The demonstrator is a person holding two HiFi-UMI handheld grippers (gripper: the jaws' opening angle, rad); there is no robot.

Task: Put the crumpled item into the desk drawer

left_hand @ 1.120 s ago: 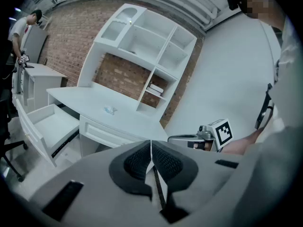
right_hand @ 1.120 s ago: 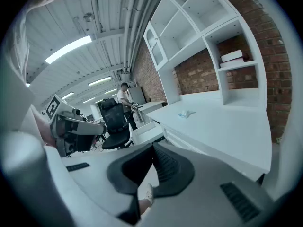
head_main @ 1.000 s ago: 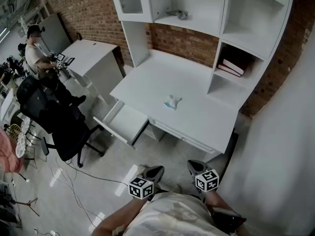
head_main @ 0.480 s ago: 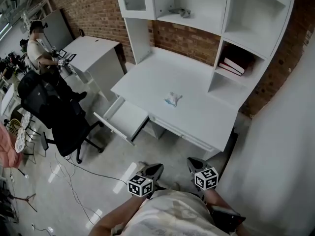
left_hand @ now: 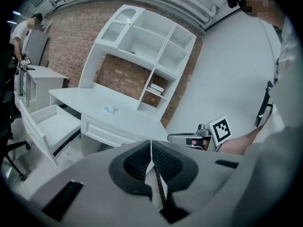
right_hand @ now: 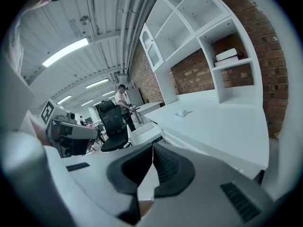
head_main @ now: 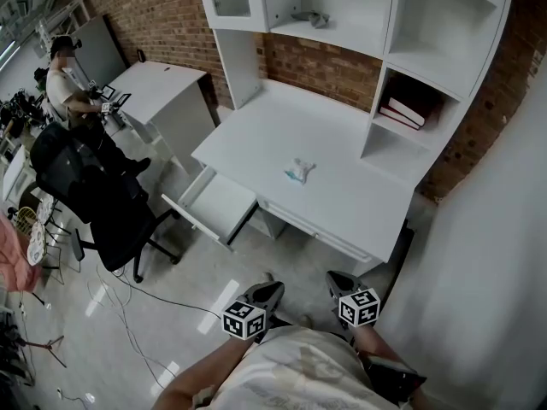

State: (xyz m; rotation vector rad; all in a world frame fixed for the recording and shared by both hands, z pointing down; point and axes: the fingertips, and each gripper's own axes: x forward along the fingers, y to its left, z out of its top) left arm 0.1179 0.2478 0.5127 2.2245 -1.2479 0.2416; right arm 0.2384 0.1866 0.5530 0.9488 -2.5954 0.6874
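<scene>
Both left claw (left_hand: 151, 150) and right claw (right_hand: 152, 151) closed, empty; crumpled item (head_main: 299, 171) on desk (head_main: 346, 139), drawer (head_main: 193, 221) open.

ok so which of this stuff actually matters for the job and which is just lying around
For the job: crumpled item on the desk; open desk drawer; left gripper and right gripper, both shut.
Lying about: books; grey thing on the top shelf; black chair.
</scene>
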